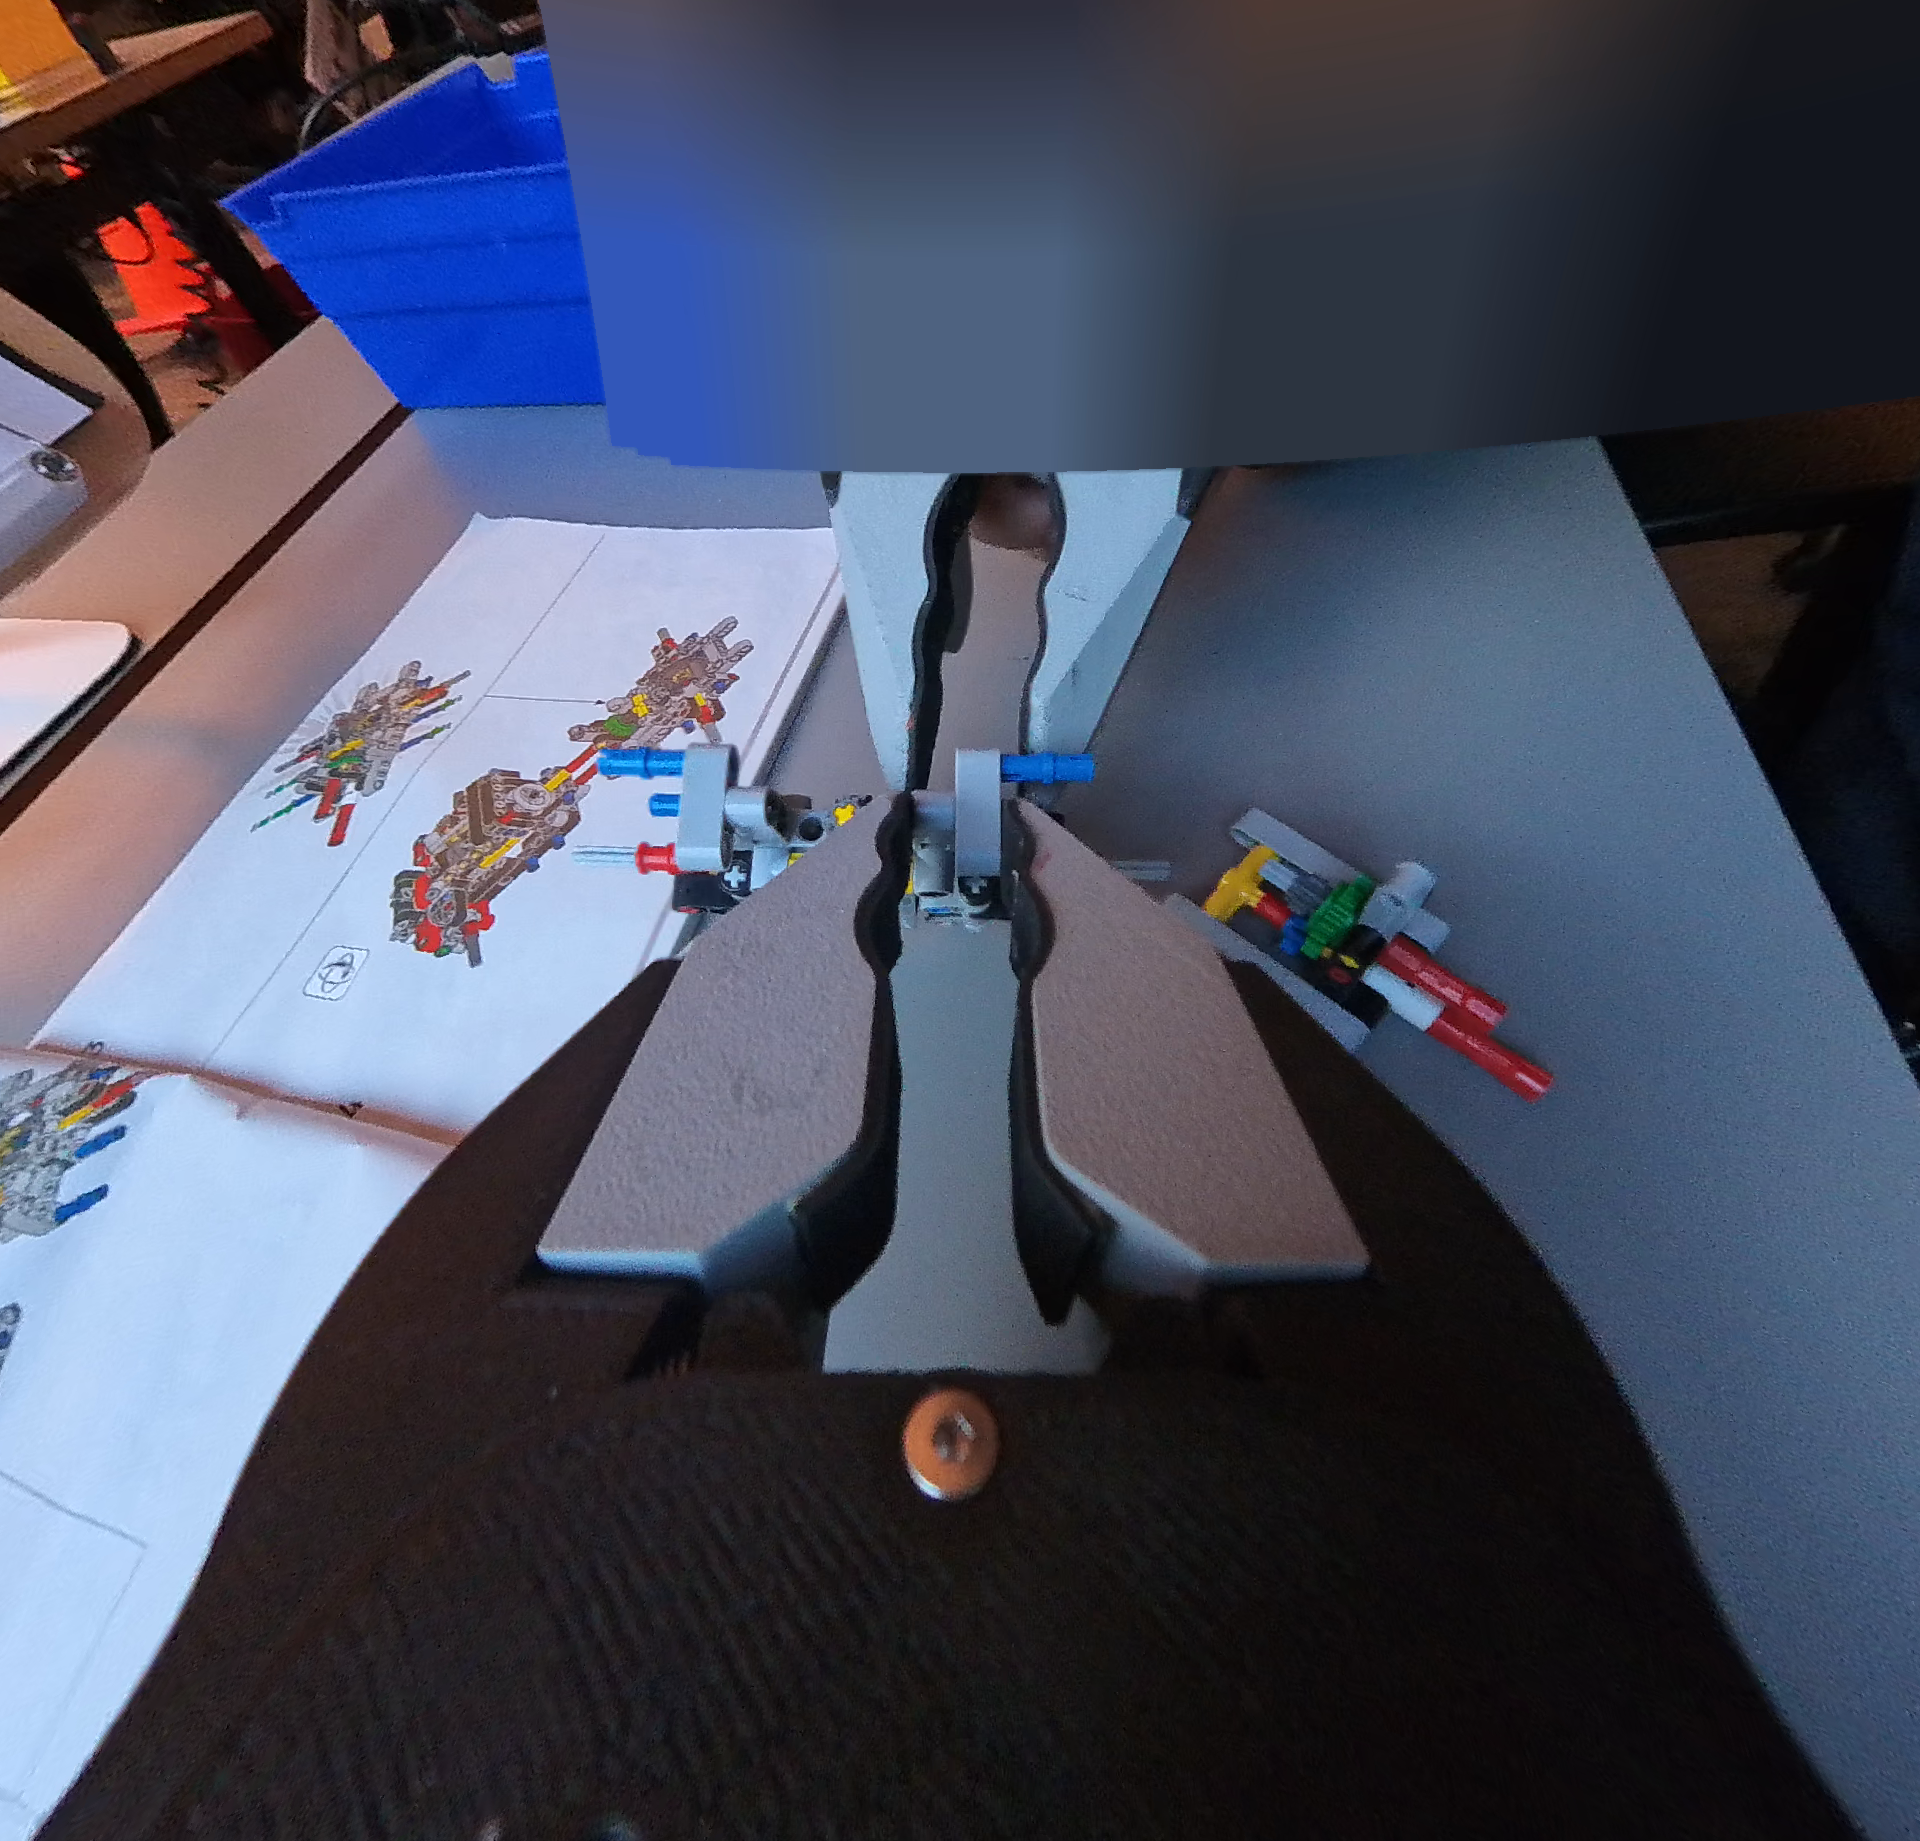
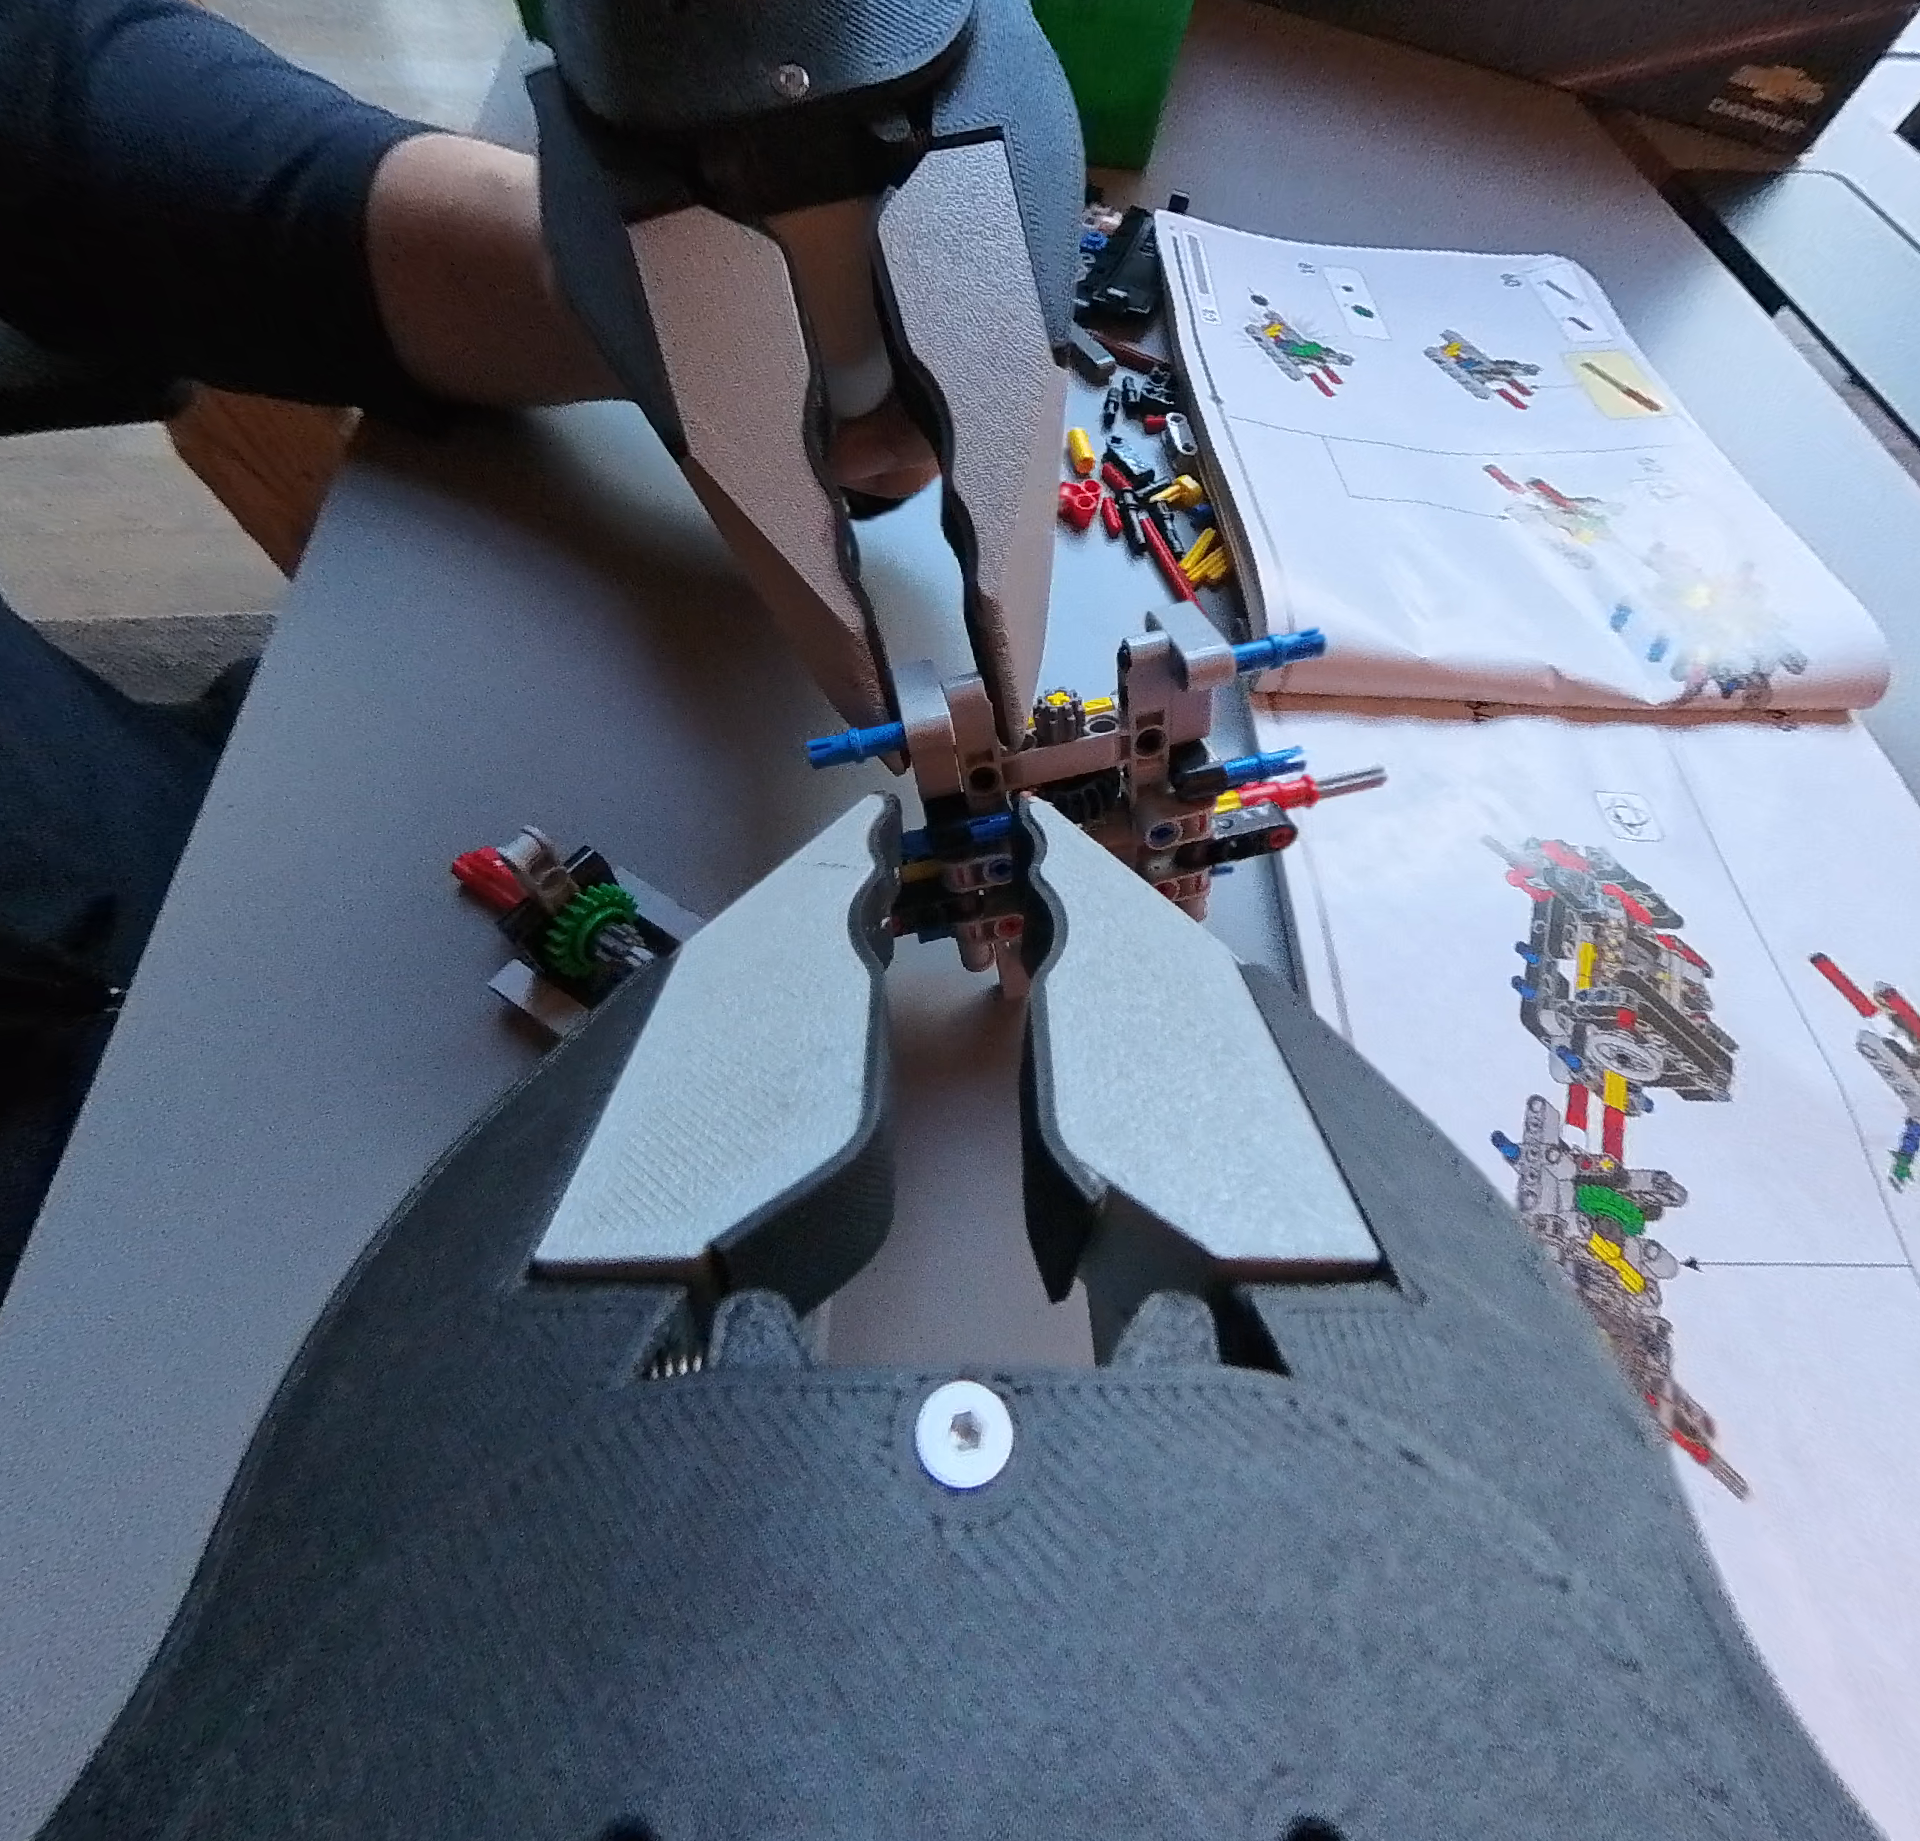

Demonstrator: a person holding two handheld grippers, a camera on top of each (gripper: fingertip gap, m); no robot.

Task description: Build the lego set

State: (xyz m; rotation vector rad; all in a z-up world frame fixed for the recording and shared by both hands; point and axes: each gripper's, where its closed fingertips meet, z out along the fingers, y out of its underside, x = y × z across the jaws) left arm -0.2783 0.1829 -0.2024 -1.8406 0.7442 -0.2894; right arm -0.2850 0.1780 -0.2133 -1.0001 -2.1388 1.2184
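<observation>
- Both handheld two-finger grippers meet on one small grey, black and multicoloured plastic brick assembly (image 2: pixel 1081 794) held just above the grey tabletop (image 2: pixel 364 700).
- Left gripper (image 1: pixel 961 846) is clamped on a light grey upright beam (image 1: pixel 977 815) at one end of the assembly, pads pressed to both faces; a blue pin (image 1: pixel 1049 768) sticks out sideways beside its fingertip.
- Right gripper (image 2: pixel 961 877) closes around the assembly's darker lower block from the opposite side, and its pads appear to touch both flanks.
- Judged by its look, the assembly is light and stiff, yet its pins and axles could pop loose; flat beam faces give the safest hold, not the protruding pins.
- Nearby lie an open white instruction booklet (image 2: pixel 1558 960), a smaller sub-assembly with a green gear (image 2: pixel 582 924) on the tabletop, and loose small parts (image 2: pixel 1143 482) beyond.
</observation>
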